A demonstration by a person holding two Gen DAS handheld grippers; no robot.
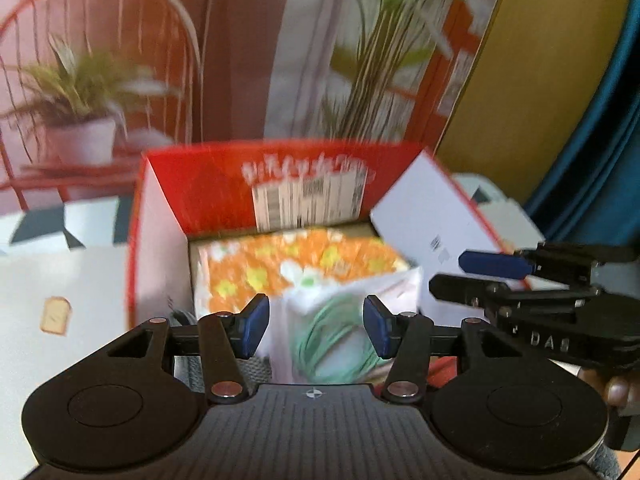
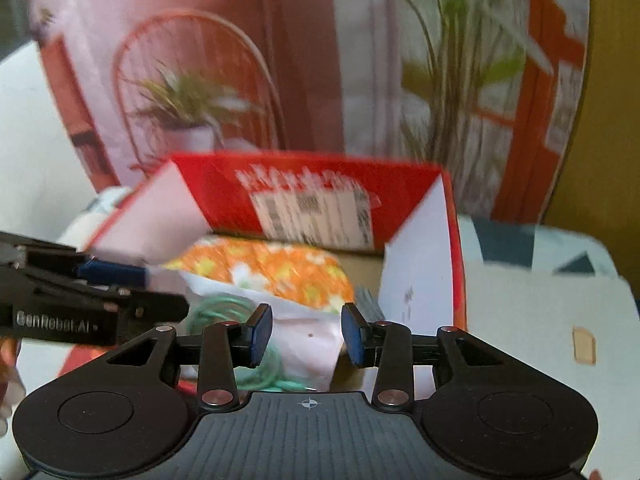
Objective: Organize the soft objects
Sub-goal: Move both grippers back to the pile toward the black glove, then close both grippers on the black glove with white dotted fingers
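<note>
An open red cardboard box (image 1: 208, 188) (image 2: 224, 196) stands in front of me with its white flaps up. Inside lies a folded orange floral cloth (image 1: 304, 256) (image 2: 280, 268). On its near side rests a white cloth with green line print (image 1: 332, 340) (image 2: 308, 356). My left gripper (image 1: 316, 326) hovers open over the white cloth, its blue pads apart from the cloth. My right gripper (image 2: 307, 334) is open too, just above the same cloth, with nothing pinched. Each gripper shows in the other's view, the right one (image 1: 480, 276) and the left one (image 2: 132, 280) both reaching over the box.
The box sits on a white tablecloth (image 1: 60, 280) (image 2: 540, 312) with a toast print (image 1: 56, 316). Behind it stands a backdrop with a red wire chair (image 1: 100, 40) and potted plants (image 1: 80, 120). A teal cloth (image 1: 600, 140) hangs at the right. Something grey (image 1: 256, 372) lies in the box's near corner.
</note>
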